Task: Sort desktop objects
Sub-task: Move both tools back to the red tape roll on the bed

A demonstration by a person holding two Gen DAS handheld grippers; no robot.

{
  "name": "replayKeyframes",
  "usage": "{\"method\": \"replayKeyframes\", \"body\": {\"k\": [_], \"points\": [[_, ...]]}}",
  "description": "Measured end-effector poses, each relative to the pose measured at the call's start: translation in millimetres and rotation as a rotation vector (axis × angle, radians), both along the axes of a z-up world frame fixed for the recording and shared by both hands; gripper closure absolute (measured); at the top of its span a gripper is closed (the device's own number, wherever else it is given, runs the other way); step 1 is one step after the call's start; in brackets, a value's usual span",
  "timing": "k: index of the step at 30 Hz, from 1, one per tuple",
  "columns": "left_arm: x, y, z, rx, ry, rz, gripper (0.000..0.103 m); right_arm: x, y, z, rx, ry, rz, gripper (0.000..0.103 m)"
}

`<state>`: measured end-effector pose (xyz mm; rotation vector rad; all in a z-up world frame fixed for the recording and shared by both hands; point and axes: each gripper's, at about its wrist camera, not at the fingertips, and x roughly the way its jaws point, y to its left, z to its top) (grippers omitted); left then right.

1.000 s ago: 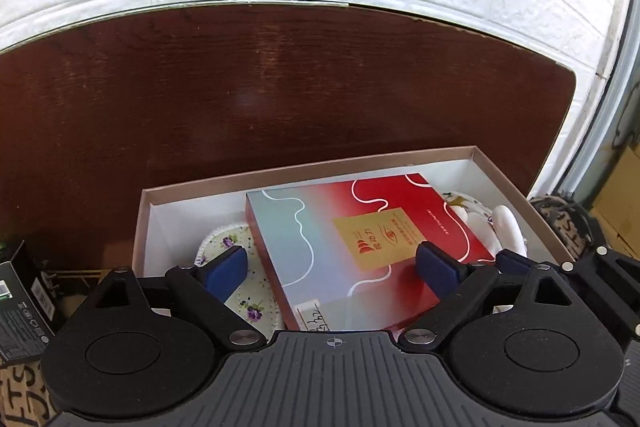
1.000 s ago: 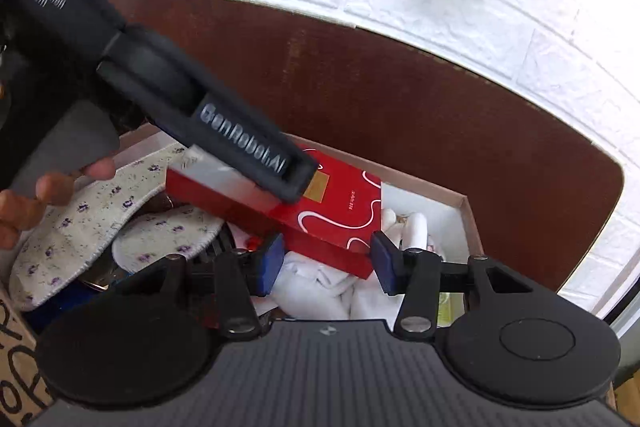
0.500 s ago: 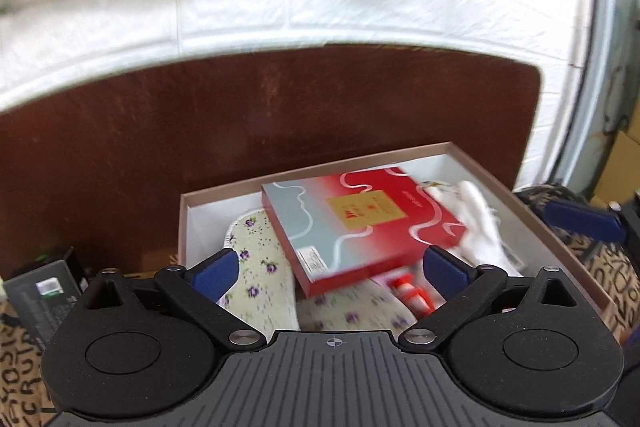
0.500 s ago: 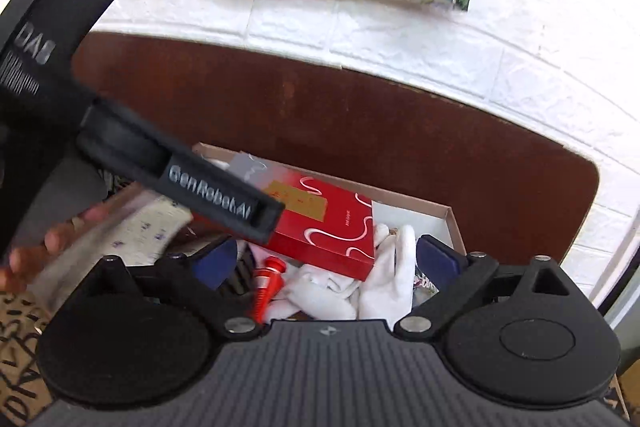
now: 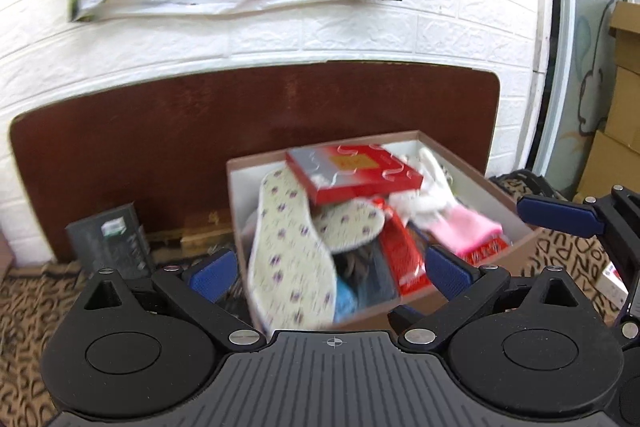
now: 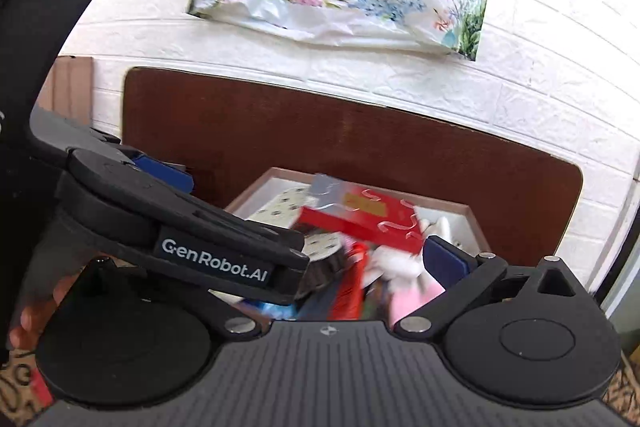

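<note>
Clutter fills our brown box (image 5: pixel 496 189), which sits before the dark wooden board (image 5: pixel 160 131): a red box (image 5: pixel 360 173) on top at the far end, floral insoles (image 5: pixel 288 247) left, pink-cuffed gloves (image 5: pixel 456 217) right (all blurred). We hold our left gripper (image 5: pixel 328 269) and right gripper (image 6: pixel 360 259) spread apart, empty, near the box.

Left gripper (image 5: pixel 332 273) pulled back and up from brown cardboard box (image 5: pixel 496 187); jaws wider, empty. Red-and-grey flat carton (image 5: pixel 356 173) now farther off, resting on floral insoles (image 5: pixel 292 251). Right gripper (image 6: pixel 360 259) opened wide, also backed off.
</note>
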<state>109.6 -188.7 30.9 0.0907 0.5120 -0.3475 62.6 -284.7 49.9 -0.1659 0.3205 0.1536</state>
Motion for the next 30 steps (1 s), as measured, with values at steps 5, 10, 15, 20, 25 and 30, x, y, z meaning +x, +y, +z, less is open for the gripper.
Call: {"method": "replayKeyframes", "body": {"k": [5,10,15,20,25,30], "points": [[-35.3,23.6,-9.6,-0.006,0.045,0.039,0.000,-35.7,27.5,-10.4,0.012,0.002,0.016,0.000],[-63.2,43.4,-21.1,-0.014,0.088,0.066,0.000,-61.8,52.7,-24.0,0.036,0.014,0.037,0.000],[-85.2,58.7,-32.6,-0.003,0.116,0.081,0.000,-82.3,73.8,-35.1,0.048,0.026,0.034,0.000],[-104.4,76.9,-47.0,-0.023,0.151,0.093,0.000,-97.5,88.9,-45.7,0.061,0.053,0.047,0.000],[-118.7,98.3,-69.7,-0.038,0.214,0.107,0.000,-112.8,107.0,-63.0,0.065,0.107,0.089,0.000],[-126.6,113.7,-87.2,-0.055,0.251,0.113,0.000,-119.2,121.4,-78.4,0.066,0.156,0.122,0.000]]}}
